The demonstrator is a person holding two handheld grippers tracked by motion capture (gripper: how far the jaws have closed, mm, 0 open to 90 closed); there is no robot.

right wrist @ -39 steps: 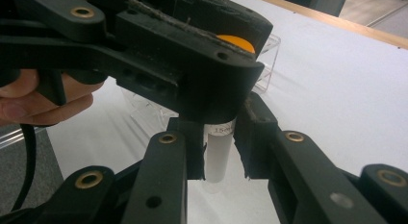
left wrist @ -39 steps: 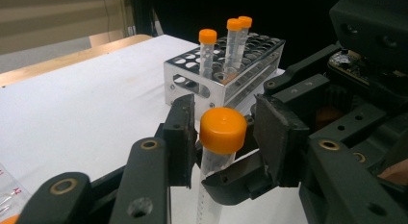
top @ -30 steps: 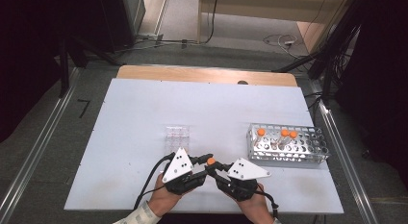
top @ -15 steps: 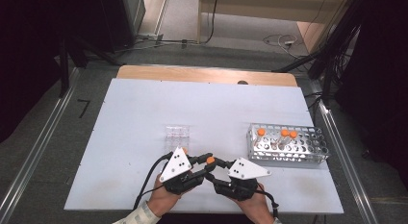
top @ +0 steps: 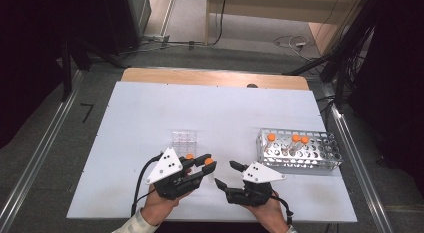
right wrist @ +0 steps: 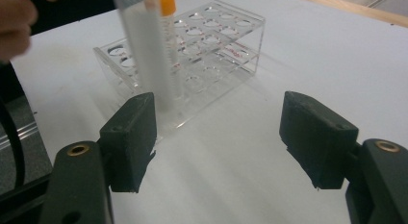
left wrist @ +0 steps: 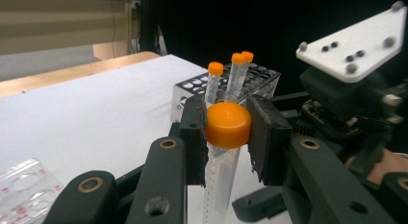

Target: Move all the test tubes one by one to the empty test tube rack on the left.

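My left gripper (top: 207,164) is shut on the orange cap of a clear tube (left wrist: 222,178), which hangs below the jaws above the table. In the left gripper view both pads press on the cap. My right gripper (top: 225,174) sits just to the right of it; its jaws have just been opening and stand wide with nothing between them. In the right gripper view the held tube (right wrist: 146,56) hangs blurred beyond the left pad (right wrist: 132,137). Behind it stands a clear plastic rack (right wrist: 219,39) holding one orange-capped tube (right wrist: 167,4).
A metal wire rack (top: 320,155) with three orange-capped tubes stands on the right of the white table (top: 125,123). The clear rack (top: 184,140) stands just beyond the left gripper. A wooden strip (top: 210,77) runs along the table's far edge.
The right gripper's jaws have opened and the two grippers have drawn apart. The left gripper has lifted and shifted slightly left with the tube in it.
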